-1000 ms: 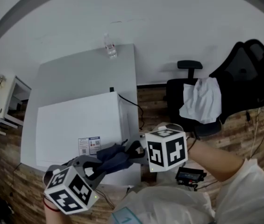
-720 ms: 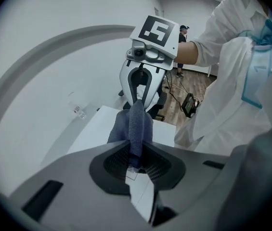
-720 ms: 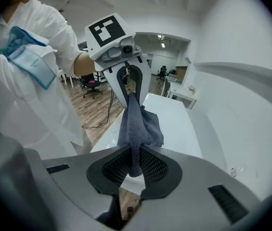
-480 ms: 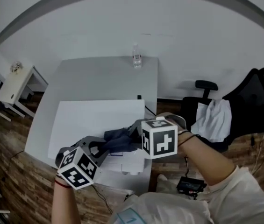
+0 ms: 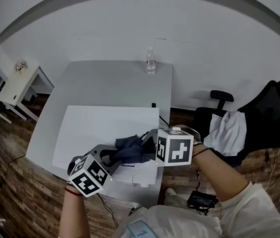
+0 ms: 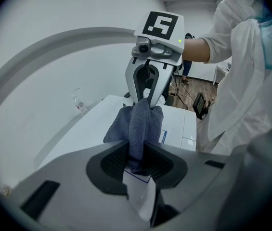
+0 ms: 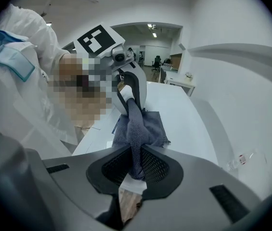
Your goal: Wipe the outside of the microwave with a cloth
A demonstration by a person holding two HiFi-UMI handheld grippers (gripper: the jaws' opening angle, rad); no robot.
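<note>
Two-claw pinch on cloth (image 5: 130, 151) over microwave (image 5: 95, 128), wiping not begun: tight at right claw (image 7: 135, 165), just loosening at left claw (image 6: 136, 160); next, press down, wipe.

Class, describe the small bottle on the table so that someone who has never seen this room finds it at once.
Start at the grey table against the white wall, which carries a big white microwave. Past the microwave, at the table's far edge near the right corner, stands a small clear bottle, the only upright see-through thing there.
</note>
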